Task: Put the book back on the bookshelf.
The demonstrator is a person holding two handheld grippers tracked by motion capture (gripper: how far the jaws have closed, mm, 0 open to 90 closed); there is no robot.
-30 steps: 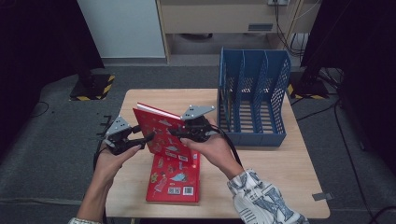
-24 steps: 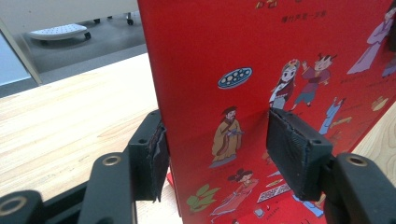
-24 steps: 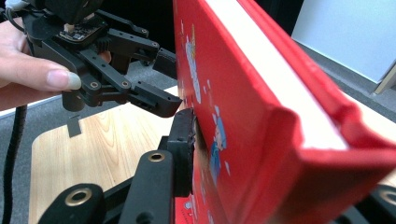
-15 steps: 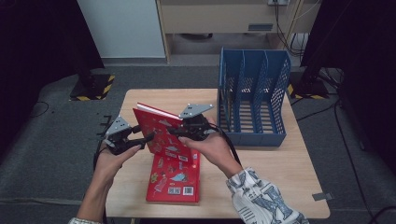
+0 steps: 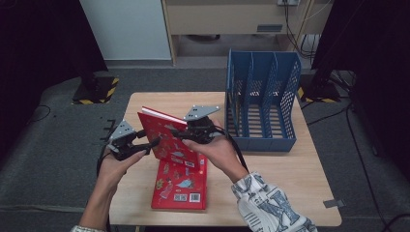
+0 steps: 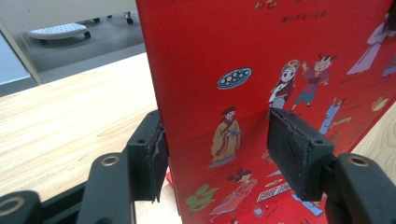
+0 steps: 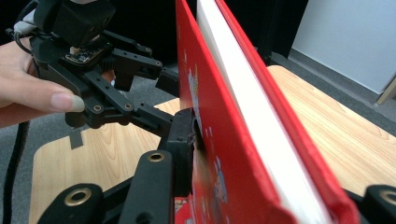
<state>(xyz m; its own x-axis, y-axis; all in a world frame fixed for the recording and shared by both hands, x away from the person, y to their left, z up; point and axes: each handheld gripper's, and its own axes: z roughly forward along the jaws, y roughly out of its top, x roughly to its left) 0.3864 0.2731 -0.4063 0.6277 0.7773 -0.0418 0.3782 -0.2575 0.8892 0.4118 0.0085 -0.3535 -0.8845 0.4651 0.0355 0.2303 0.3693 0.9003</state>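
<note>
A red picture book [image 5: 164,133] stands tilted above the table, and my right gripper [image 5: 187,134] is shut on its right part. In the right gripper view the left pad [image 7: 186,135] presses on the book's cover [image 7: 210,116], and white page edges show between the covers. My left gripper [image 5: 151,144] is open at the book's left edge. In the left gripper view its jaws straddle that edge of the book [image 6: 261,70] with a wide gap between them. A second red book [image 5: 180,188] lies flat on the table under the held one.
A blue file rack [image 5: 261,106] with several upright slots stands at the back right of the wooden table [image 5: 290,174]. The table's front edge is close behind the flat book. Dark floor surrounds the table.
</note>
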